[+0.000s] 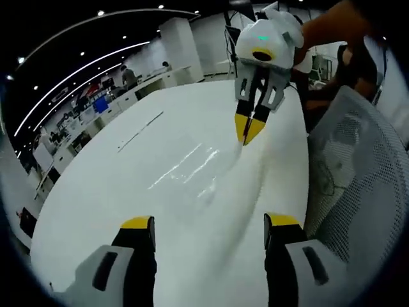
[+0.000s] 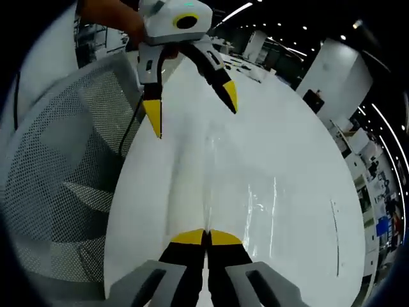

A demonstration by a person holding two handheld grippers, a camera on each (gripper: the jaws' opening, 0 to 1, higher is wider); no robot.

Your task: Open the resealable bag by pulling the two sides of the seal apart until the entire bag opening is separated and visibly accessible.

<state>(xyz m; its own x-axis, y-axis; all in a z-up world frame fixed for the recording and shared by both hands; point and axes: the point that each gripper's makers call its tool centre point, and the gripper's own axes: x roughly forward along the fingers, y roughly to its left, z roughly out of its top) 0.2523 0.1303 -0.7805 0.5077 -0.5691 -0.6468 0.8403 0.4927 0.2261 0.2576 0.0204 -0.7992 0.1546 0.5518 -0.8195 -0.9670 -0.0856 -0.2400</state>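
A clear resealable bag [image 1: 203, 171] lies on the white table [image 1: 96, 192] and shows mostly as glossy streaks. In the left gripper view, my right gripper [image 1: 248, 130] comes down from the top. Its yellow tips are pinched together on the bag's far edge, lifting the film into a ridge. My left gripper [image 1: 209, 222] stands open just above the near part of the bag, its jaws wide apart and holding nothing. In the right gripper view, the right gripper [image 2: 206, 238] is shut on the bag [image 2: 255, 198], and the open left gripper [image 2: 192, 105] hovers opposite.
A grey mesh office chair [image 1: 358, 173] stands against the table's edge, also seen in the right gripper view as the chair [image 2: 64, 160]. A person's hand [image 1: 332, 22] holds the right gripper. Desks and monitors [image 1: 96, 102] line the room beyond the table.
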